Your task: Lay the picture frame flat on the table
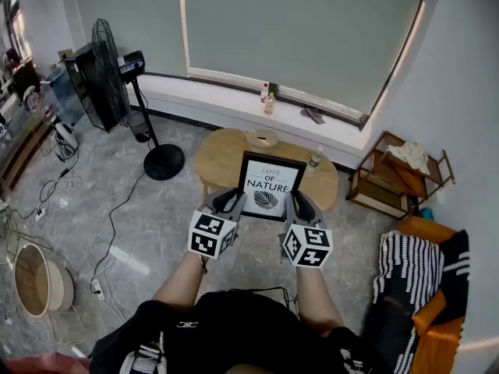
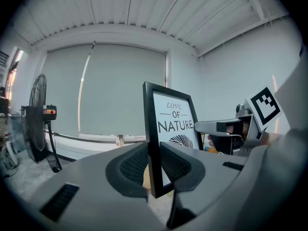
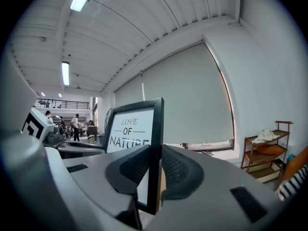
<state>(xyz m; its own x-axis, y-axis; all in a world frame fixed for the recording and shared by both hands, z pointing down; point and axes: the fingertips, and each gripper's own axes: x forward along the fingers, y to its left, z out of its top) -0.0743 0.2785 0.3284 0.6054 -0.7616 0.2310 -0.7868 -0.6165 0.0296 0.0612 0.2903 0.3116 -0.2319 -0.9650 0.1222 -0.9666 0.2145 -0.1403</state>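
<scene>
A black picture frame (image 1: 270,185) with a white "Love of Nature" print is held upright above the near edge of the oval wooden table (image 1: 222,153). My left gripper (image 1: 234,203) is shut on the frame's left edge (image 2: 151,143). On the other side, my right gripper (image 1: 295,206) is shut on the right edge (image 3: 155,153). In the left gripper view the right gripper (image 2: 226,127) shows beyond the print. The frame's bottom edge hangs below both sets of jaws, off the tabletop.
On the table lie a round tape roll (image 1: 262,139) and a small bottle (image 1: 314,160). A wooden shelf rack (image 1: 398,175) stands to the right, a floor fan (image 1: 109,61) to the left. A striped cushion on an orange seat (image 1: 417,275) sits near right. Cables run across the floor.
</scene>
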